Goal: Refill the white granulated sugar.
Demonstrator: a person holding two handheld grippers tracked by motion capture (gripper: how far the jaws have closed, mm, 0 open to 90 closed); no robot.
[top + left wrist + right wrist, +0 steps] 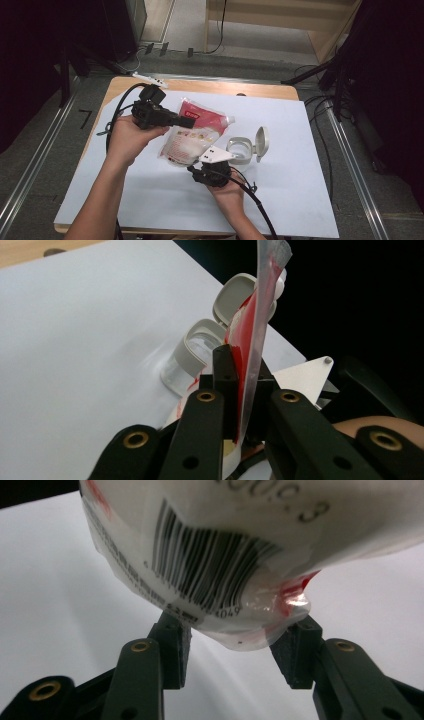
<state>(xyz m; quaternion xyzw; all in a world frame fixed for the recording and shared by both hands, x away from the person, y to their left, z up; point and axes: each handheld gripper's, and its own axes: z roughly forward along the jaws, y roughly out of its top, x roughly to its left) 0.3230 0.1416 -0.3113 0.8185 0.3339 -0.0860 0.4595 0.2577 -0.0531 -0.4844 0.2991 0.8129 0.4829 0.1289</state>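
Left hand-held gripper point(239, 390) is clamping the top edge of my red-and-white plastic refill pouch point(192, 135) above the table point(295, 200); the right hand-held gripper point(235, 655), half open, is bracketing its bottom corner. Next I judge I'm tipping the spout over the open clear flip-lid jar point(240, 150).

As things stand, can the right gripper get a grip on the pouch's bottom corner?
Probably yes. The right gripper has its jaws apart on either side of the pouch bottom corner, with nothing in between. The left gripper is clamped on the pouch's upper edge and holds it up beside the open container.
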